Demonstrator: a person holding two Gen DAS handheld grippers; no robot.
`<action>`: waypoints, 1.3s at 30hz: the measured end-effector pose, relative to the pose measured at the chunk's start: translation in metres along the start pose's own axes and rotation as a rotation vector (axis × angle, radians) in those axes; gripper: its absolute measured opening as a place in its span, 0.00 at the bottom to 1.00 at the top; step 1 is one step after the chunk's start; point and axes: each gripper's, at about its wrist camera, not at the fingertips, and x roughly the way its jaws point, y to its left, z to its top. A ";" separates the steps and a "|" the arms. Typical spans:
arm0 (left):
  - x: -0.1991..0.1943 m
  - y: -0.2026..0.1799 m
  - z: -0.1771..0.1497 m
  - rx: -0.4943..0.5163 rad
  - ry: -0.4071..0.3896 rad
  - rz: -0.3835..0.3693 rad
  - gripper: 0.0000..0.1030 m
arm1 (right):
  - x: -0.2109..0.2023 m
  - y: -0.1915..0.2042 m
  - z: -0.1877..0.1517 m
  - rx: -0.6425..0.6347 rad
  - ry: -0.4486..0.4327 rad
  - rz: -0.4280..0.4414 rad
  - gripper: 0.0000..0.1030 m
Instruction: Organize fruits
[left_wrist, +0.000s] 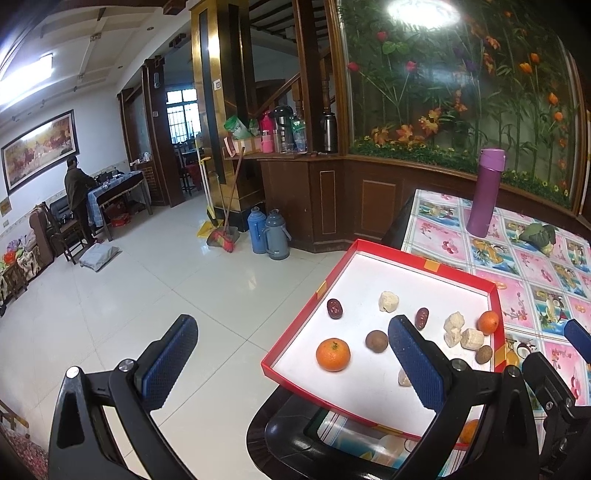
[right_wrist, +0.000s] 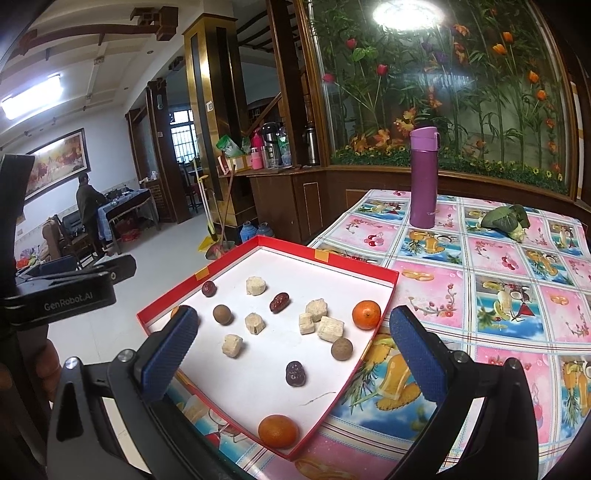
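Observation:
A red-walled tray (left_wrist: 406, 280) (right_wrist: 251, 391) with a white floor sits at the table's near-left corner and overhangs the edge. Scattered in it are oranges (left_wrist: 332, 354) (right_wrist: 366, 314), dark red dates (left_wrist: 334, 308) (right_wrist: 295, 373), brown longans (left_wrist: 376, 340) (right_wrist: 341, 348) and pale chunks (left_wrist: 388, 301) (right_wrist: 255, 285). Another orange (right_wrist: 277, 431) lies in the tray's near corner. My left gripper (left_wrist: 293, 363) hovers open by the tray's left side, holding nothing. Also open and empty, my right gripper (right_wrist: 294, 352) hangs over the tray's near half.
A purple flask (left_wrist: 484, 192) (right_wrist: 423, 177) stands on the flowered tablecloth (right_wrist: 480, 280), with a green leafy bundle (left_wrist: 539, 234) (right_wrist: 504, 218) to its right. A black chair (left_wrist: 288, 424) sits below the tray's overhang. Tiled floor (left_wrist: 166, 295) lies left; a person stands far off.

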 end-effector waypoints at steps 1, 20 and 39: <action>0.000 0.000 0.000 0.000 0.000 -0.001 1.00 | 0.000 0.000 0.000 0.002 -0.003 0.001 1.00; 0.002 0.003 -0.002 0.018 0.006 -0.036 1.00 | 0.005 0.003 0.002 0.010 0.004 -0.009 1.00; 0.005 0.004 -0.003 0.009 0.015 -0.044 1.00 | 0.007 0.002 0.001 0.018 0.006 -0.016 1.00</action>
